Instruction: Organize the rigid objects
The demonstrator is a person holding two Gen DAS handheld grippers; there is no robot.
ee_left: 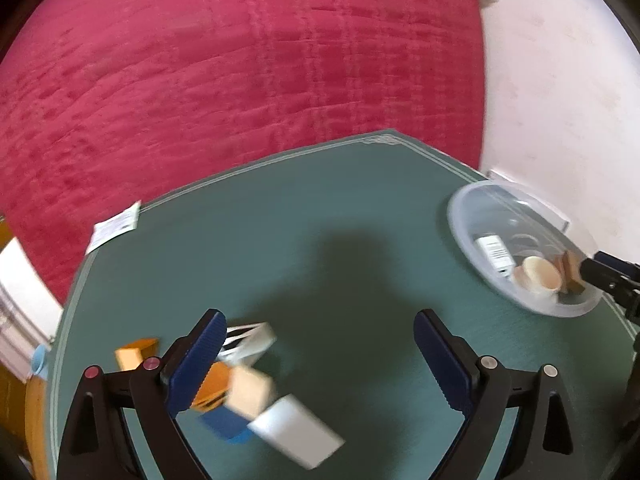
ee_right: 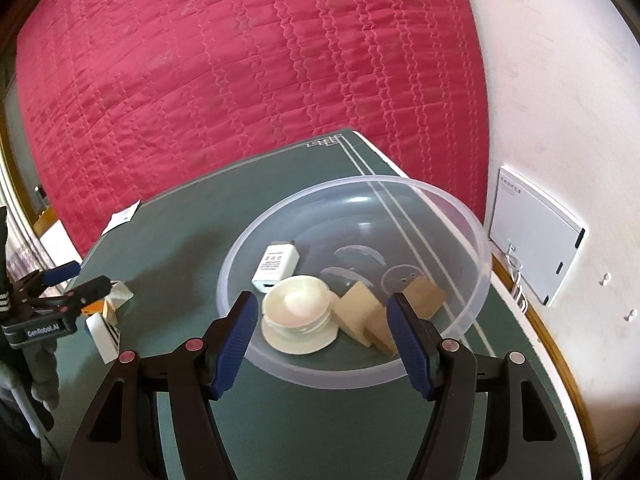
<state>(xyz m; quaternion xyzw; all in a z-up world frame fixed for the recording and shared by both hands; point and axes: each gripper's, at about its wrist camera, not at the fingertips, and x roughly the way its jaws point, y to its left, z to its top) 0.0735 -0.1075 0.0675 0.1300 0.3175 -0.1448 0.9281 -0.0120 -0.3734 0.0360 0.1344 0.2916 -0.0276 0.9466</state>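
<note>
A clear plastic bowl (ee_right: 460, 312) stands on the green table (ee_right: 192, 240). In it lie a white charger (ee_right: 276, 266), a cream spool (ee_right: 298, 314) and tan wooden wedges (ee_right: 362, 316). My right gripper (ee_right: 322, 312) is open and empty, hovering over the bowl's near rim. My left gripper (ee_left: 318, 328) is open and empty above a blurred pile: a white card (ee_left: 298, 432), a wooden block (ee_left: 252, 390), an orange box (ee_left: 214, 386), a blue piece (ee_left: 224, 424) and a white striped box (ee_left: 248, 340). The bowl also shows in the left wrist view (ee_left: 464, 216) at the right.
A red quilted bed (ee_left: 240, 60) lies beyond the table. A white wall (ee_right: 560, 100) with a white panel (ee_right: 536, 236) is at the right. A paper tag (ee_left: 114, 226) lies at the table's far left edge. An orange block (ee_left: 136, 354) sits left of the pile.
</note>
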